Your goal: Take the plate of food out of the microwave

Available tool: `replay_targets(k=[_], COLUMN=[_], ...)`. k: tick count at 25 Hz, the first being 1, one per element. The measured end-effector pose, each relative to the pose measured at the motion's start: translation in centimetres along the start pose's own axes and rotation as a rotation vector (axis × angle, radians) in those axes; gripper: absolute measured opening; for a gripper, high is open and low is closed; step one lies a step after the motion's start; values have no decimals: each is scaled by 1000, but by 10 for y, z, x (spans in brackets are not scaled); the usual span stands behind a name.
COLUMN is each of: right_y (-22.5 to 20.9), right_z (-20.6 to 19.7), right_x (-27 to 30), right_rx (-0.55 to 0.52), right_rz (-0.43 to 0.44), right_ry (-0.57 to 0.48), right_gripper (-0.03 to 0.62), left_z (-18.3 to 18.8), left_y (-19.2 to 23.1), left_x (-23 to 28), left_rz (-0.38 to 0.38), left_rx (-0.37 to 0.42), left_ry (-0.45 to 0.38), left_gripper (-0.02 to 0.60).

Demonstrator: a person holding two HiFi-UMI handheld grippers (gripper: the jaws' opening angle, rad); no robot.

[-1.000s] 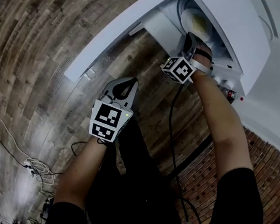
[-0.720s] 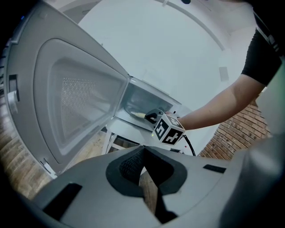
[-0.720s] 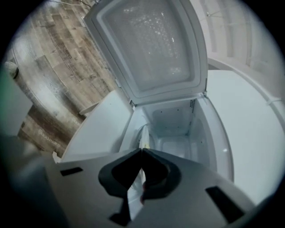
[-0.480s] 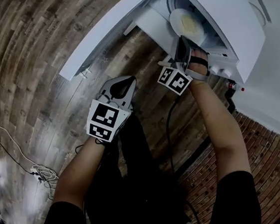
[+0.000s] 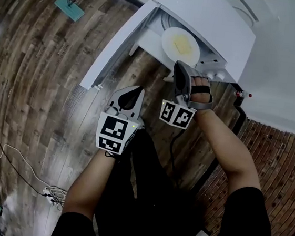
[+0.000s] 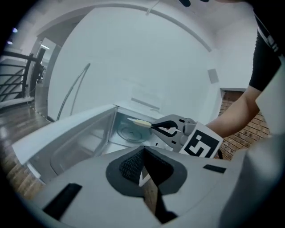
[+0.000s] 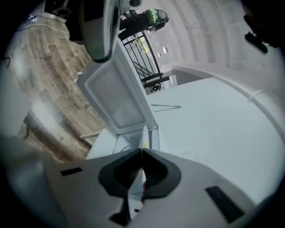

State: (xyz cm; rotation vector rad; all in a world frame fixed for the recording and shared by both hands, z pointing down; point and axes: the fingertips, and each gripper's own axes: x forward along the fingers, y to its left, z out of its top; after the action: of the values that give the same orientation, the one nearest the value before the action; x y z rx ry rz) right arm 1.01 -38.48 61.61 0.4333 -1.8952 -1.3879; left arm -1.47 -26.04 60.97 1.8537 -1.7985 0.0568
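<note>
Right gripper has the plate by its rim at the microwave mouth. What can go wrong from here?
1. The right gripper pinches the round white plate at one edge only. The plate may sag or slip, and the yellow food could slide off.
2. The open white microwave door stands just left of the plate, so a leftward swing could clip it.
3. The left gripper is shut and apart from the plate, giving no support.
</note>
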Motion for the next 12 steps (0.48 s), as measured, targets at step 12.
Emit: replay_targets(k=[12], right_y=[-199], right_z=[52], right_x=[-109], right_rx=[21], right_rz=[-99], right_ry=[-69], right_gripper=[20], left_z=[189], left_y=[-58], left_x=[-89], left_rz=[16], left_rx=[60], left_ry=[-137], left_gripper=[-5])
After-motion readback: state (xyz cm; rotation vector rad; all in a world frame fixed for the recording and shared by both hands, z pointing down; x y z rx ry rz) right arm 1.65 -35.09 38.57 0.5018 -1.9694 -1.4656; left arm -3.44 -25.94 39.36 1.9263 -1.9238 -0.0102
